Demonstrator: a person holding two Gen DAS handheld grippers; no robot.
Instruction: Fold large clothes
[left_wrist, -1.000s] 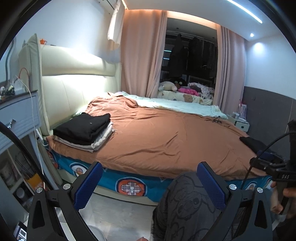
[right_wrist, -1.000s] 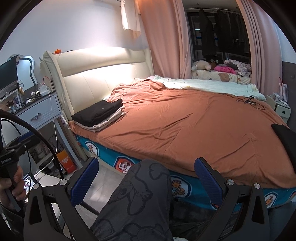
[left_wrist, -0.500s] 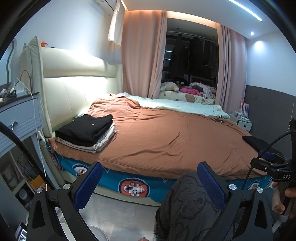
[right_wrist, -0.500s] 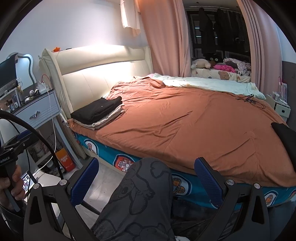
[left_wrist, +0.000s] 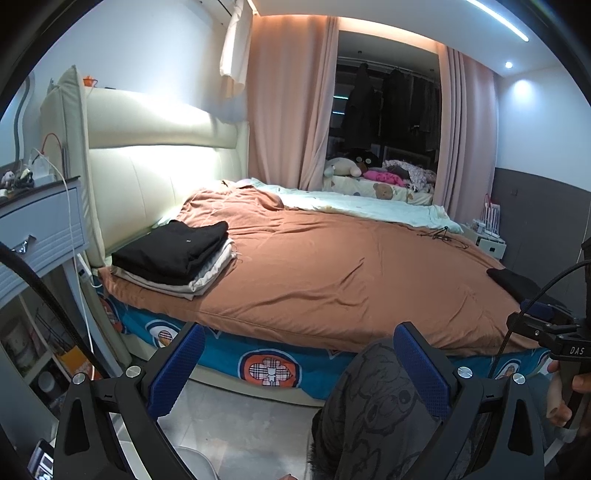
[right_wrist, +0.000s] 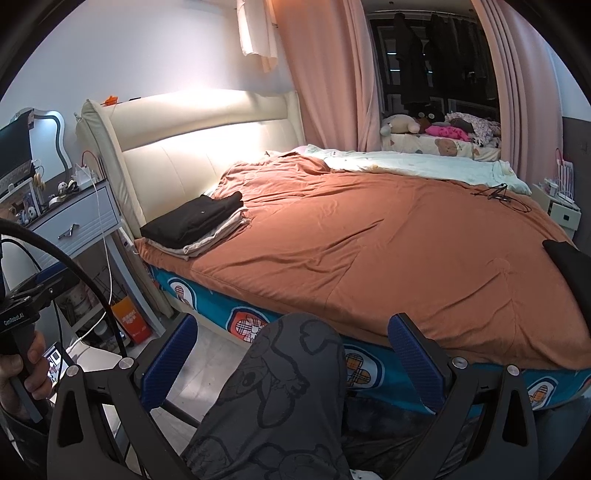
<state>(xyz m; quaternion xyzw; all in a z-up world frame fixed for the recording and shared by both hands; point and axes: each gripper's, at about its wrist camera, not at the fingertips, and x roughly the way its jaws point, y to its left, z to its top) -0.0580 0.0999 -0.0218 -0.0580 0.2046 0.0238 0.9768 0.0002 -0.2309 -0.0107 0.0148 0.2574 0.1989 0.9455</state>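
A stack of folded clothes (left_wrist: 173, 260), black on top of pale ones, lies at the near left corner of the bed by the headboard; it also shows in the right wrist view (right_wrist: 195, 223). A dark unfolded garment (left_wrist: 517, 282) lies at the bed's right edge, and shows in the right wrist view (right_wrist: 569, 262). My left gripper (left_wrist: 299, 365) is open and empty, held off the bed's near side above the floor. My right gripper (right_wrist: 291, 356) is open and empty, above the person's knee.
The bed has an orange cover (left_wrist: 332, 269) with a pale green blanket (left_wrist: 362, 206) at the far side. A grey nightstand (left_wrist: 33, 229) stands at the left. The person's patterned grey trouser leg (right_wrist: 273, 398) is in front. A cable (right_wrist: 498, 192) lies on the bed.
Both views have shifted slightly: the bed sits a little lower and nearer in the frame. Both grippers stay open and empty.
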